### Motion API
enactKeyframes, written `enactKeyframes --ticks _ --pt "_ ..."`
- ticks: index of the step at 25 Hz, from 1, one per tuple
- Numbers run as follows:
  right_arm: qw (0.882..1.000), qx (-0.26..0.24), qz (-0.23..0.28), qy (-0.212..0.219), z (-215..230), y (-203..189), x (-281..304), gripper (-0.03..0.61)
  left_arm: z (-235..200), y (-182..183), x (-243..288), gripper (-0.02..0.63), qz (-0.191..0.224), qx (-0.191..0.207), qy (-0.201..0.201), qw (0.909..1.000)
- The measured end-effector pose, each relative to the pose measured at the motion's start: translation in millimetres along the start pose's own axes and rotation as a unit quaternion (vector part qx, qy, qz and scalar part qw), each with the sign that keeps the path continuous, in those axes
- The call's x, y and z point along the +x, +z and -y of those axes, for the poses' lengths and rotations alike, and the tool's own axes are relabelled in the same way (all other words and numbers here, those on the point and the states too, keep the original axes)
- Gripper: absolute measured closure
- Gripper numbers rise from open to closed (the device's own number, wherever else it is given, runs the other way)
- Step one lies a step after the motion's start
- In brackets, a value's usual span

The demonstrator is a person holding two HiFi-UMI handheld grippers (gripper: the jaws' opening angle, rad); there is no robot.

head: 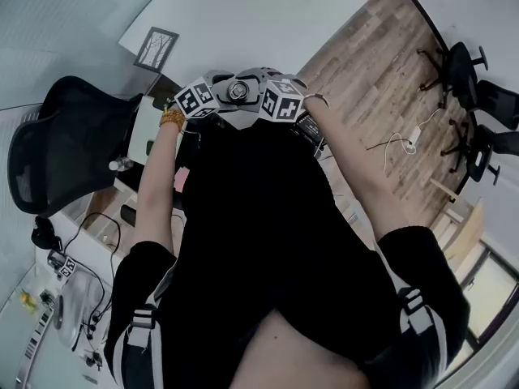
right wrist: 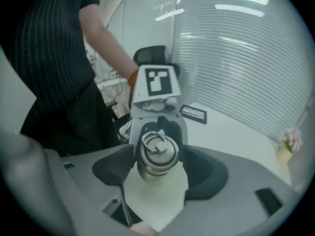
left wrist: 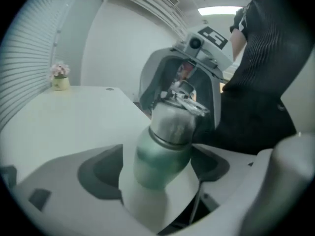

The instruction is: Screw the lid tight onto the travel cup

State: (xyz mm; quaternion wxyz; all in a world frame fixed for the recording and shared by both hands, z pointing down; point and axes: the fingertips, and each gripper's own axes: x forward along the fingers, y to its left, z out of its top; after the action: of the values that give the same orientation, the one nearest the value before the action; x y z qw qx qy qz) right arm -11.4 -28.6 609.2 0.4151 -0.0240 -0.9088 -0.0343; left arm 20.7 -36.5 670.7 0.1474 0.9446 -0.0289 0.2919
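Right now the cup (left wrist: 163, 163) seems to stand near the edge of the white desk (left wrist: 64, 127), lid (right wrist: 158, 161) on, with a tool reaching in from either side. The left tool (left wrist: 160, 154) has its jaws spread around the green body, and a sliver of white shows between one pad and the wall, so I'd call it loose rather than gripping. The right tool (right wrist: 158, 154) faces it with its jaws wide about the lid, pads just beside the metal but, to my eye, not pressing. I can't make out the cup's foot, so whether it truly rests on the desk is a guess. It looks stiff and smooth, bare metal on top and coated below. There is nothing to crush, but it is slick, and probably light enough to spin or tip if only the lid is turned. I'd take the body low between the left pads and the lid by its sides, leaving the ring (right wrist: 156, 142) alone. With the lid on, the cup's contents can't be seen. Far off on the desk a small pot (left wrist: 60, 84) holds pale flowers.
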Motion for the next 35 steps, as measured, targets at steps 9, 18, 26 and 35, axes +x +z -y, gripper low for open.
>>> enactKeyframes --ticks 9,18,26,35 --pt "0.958 0.199 0.118 -0.167 15 14 6 0.305 -2 -19 4 0.245 0.096 -0.115 0.179 0.9724" --pt "0.991 0.104 0.087 0.019 0 9 7 0.310 3 -30 10 0.249 -0.074 0.047 -0.030 0.9957" --pt "0.990 0.115 0.084 0.007 7 15 -2 0.244 4 -22 7 0.220 -0.057 0.046 0.009 0.9973" --pt "0.976 0.126 0.103 -0.147 10 19 -1 0.319 -2 -6 -2 0.244 0.096 -0.106 0.187 0.9718"
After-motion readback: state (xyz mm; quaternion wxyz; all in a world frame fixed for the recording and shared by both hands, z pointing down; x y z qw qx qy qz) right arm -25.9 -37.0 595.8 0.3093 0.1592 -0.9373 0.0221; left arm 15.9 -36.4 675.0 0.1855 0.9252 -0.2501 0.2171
